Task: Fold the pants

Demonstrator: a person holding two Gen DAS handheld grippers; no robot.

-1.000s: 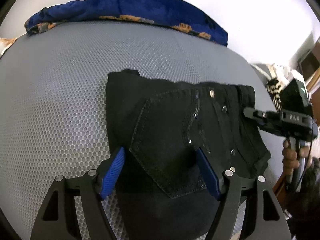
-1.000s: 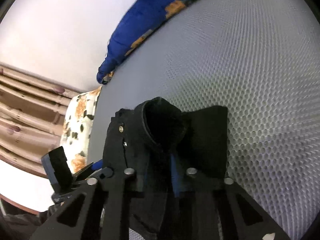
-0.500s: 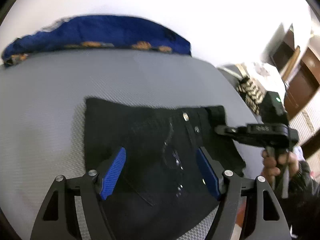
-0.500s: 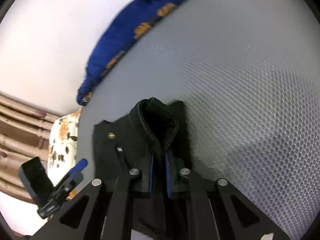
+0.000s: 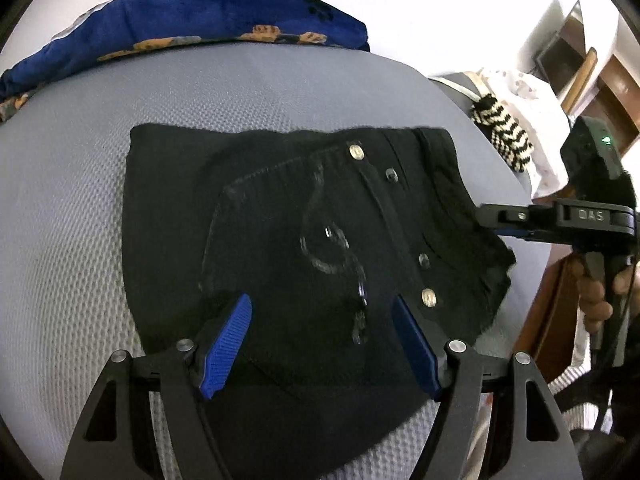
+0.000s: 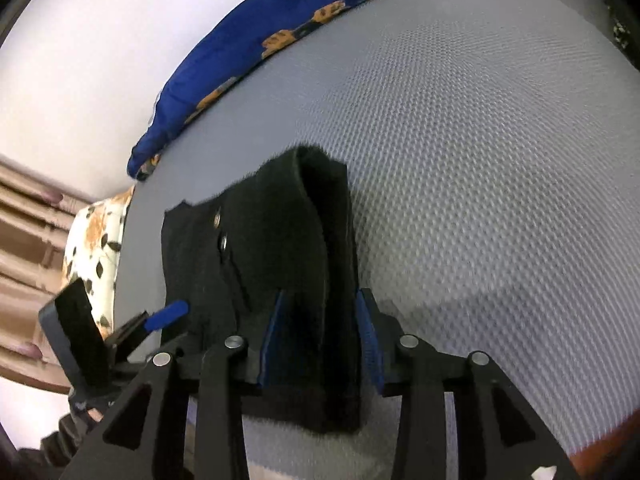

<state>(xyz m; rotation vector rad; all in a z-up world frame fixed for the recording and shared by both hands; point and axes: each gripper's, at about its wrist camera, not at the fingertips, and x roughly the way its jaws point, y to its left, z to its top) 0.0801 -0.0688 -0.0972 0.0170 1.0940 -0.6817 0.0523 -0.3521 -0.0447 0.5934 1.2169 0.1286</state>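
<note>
Here, through my left wrist camera, the black pants (image 5: 304,240) lie folded into a compact block on the grey honeycomb-textured bed (image 5: 64,208), back pocket and metal rivets facing up. My left gripper (image 5: 322,344) hangs just over their near edge with its blue pads spread wide — nothing is pinched between them. At the right edge of the pants my right gripper (image 5: 496,224) comes in sideways, its tip at the waistband corner, and my hand (image 5: 596,292) is wrapped round its handle. A blue blanket with orange prints (image 5: 192,20) lies along the far edge of the bed, well apart from the pants, and a black-and-white striped cloth (image 5: 502,130) sits off to the right.

Through the right wrist camera, a raised fold of the pants (image 6: 280,248) stands between the blue pads of my right gripper (image 6: 320,340) — the jaws are opening, and the pads look drawn off the cloth, though the fabric is blurred. My left gripper's blue tip (image 6: 166,314) shows at the lower left, just beside the pants. The blue blanket (image 6: 256,52) runs along the bed's (image 6: 480,160) far edge.
</note>
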